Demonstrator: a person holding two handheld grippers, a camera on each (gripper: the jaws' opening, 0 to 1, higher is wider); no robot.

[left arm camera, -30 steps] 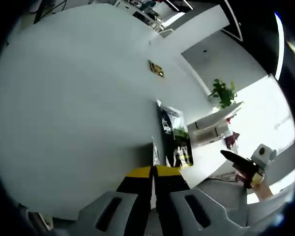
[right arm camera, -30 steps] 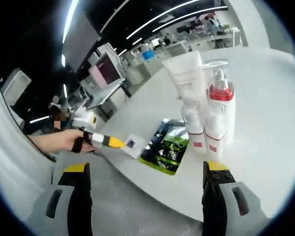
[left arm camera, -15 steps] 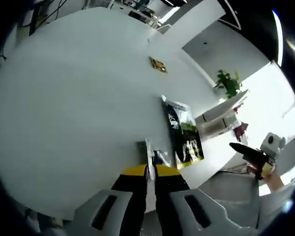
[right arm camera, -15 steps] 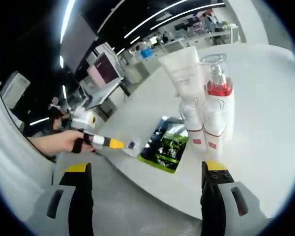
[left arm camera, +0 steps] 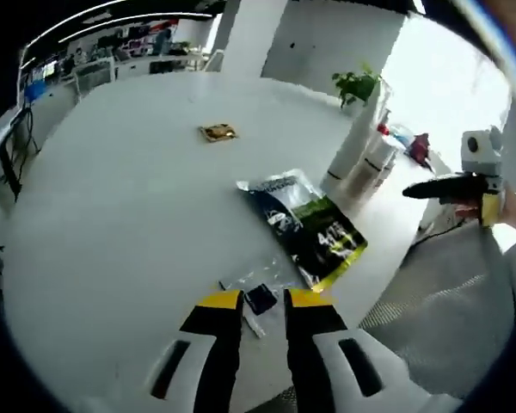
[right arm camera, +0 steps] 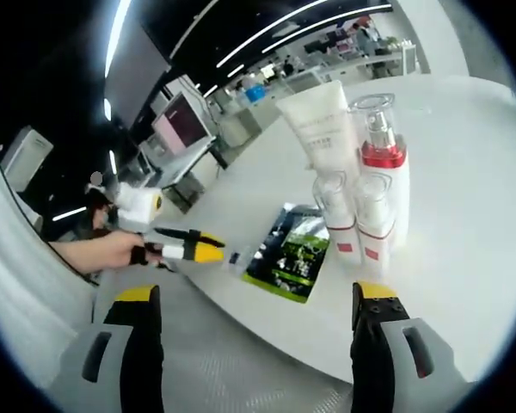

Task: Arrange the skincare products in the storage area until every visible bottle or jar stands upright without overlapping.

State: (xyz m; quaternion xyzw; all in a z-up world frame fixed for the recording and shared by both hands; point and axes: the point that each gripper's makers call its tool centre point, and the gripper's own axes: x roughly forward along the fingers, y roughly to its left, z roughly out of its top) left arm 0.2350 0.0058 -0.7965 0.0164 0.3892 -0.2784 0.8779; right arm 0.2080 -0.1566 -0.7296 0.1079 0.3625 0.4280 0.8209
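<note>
Left gripper view: the white bench (left arm camera: 112,206) spreads across the frame, round-edged, with grey floor below its near rim. On it lies a dark sachet (left arm camera: 305,225) with green and yellow print, flat near the bench's edge. Beyond it, towards the far right side of the bench, the bottles (left arm camera: 361,155) stand upright in a tight cluster. A small gold packet (left arm camera: 218,132) lies alone, well apart from the rest, farther across the bench. Just ahead of the left hand-held gripper (left arm camera: 263,299) lies a small clear sample packet (left arm camera: 256,297) with a dark patch; the yellow-tipped jaws stand slightly apart on either side of it, and I cannot tell whether they touch it. The right hand-held gripper (left arm camera: 439,188) comes in from the right, off the bench's edge, held by a hand (left arm camera: 507,206).

In the right gripper view the bench (right arm camera: 464,172) runs to the right. A white tube (right arm camera: 321,125) stands on its cap, touching a pump bottle (right arm camera: 383,163) with a red band and clear cap. In front of these stand two small white bottles (right arm camera: 353,224) with red marks, side by side. The sachet (right arm camera: 291,252) lies flat just left of them. The right hand-held gripper (right arm camera: 256,301) has its jaws wide apart, holding nothing, low in the frame. The left hand-held gripper (right arm camera: 213,251) reaches in from the left at the bench's edge, gripped by a hand (right arm camera: 112,251).
</note>
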